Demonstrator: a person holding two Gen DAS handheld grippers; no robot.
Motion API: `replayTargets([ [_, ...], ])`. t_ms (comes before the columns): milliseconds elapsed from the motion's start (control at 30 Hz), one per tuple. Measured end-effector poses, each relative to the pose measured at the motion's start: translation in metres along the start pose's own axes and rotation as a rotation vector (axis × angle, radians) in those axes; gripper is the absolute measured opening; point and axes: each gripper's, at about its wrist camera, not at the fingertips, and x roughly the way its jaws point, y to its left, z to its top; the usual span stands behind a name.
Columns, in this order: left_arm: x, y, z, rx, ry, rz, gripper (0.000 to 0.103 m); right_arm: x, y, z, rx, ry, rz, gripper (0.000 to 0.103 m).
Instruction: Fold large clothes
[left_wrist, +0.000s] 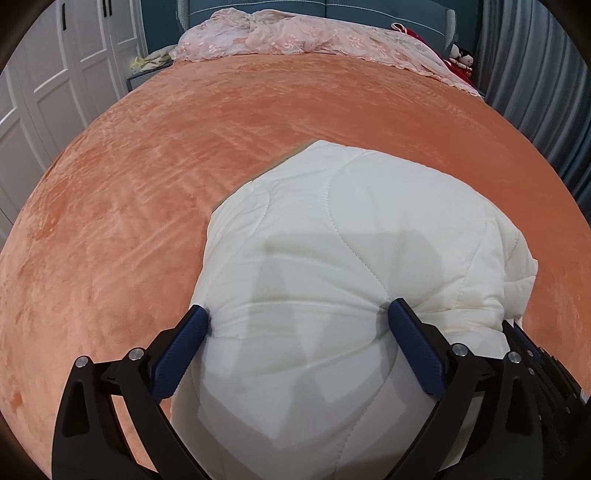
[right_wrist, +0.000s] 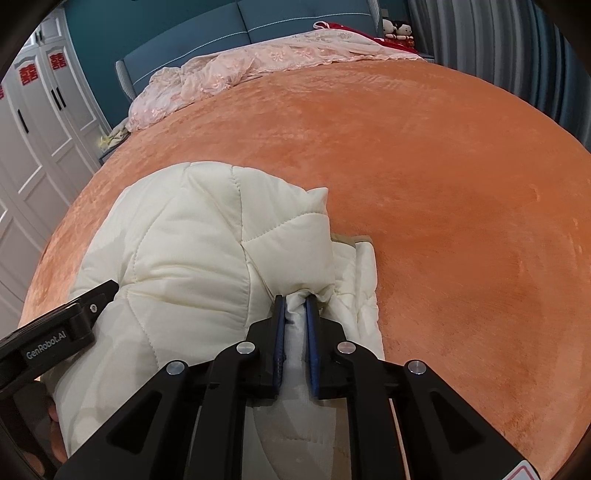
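Cream-white quilted puffy jacket (left_wrist: 351, 258) lies bundled on near part of orange plush bedspread (left_wrist: 147, 184), partly folded. My left gripper (left_wrist: 297, 317) spread about as wide as it goes, blue pads (left_wrist: 413, 343) straddling padded bulk, dimpling it, not clamping: likely letting fold settle. My right gripper (right_wrist: 295, 306) nearly closed, pinching thin jacket edge, keeping layer in place.

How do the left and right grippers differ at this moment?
The left gripper has its jaws spread wide, straddling a broad bulge of the white quilted garment; the right gripper is nearly closed, pinching a thin fold. Both have blue pads, point down at the same garment on the orange bedspread.
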Motion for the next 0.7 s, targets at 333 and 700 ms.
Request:
replayTargets([
  [333,-0.018,0.017,0.002,-0.031,0.041,-0.069,0.098,-0.042,-0.011,0.008,0.078,0.035,0.078,0.024],
  [700,-0.088,0.050,-0.076,-0.068,0.160,-0.182,0.097,-0.111,-0.015,-0.070,0.052,0.118,0.163,0.040],
])
